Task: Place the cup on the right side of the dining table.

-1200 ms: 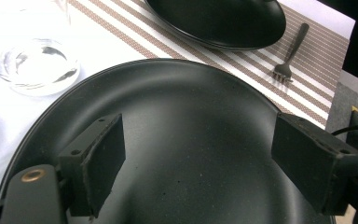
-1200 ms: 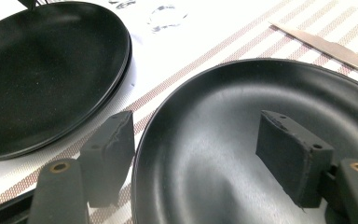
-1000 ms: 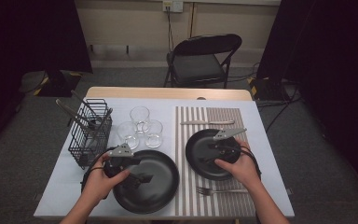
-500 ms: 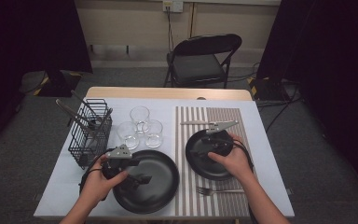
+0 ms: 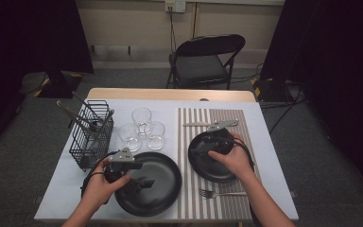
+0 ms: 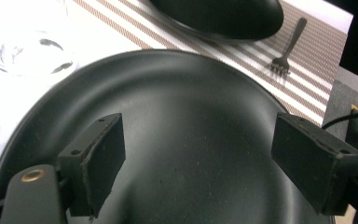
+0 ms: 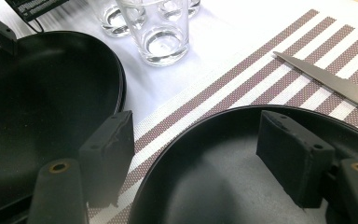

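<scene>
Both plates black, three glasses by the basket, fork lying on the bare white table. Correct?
Not quite. The fork lies on the striped placemat, near its front edge, as the high view shows. The rest holds: both plates, the larger and the smaller, are black, and three glasses stand by the basket.

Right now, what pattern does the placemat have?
Brown and white stripes on the placemat, clearest in the right gripper view.
</scene>
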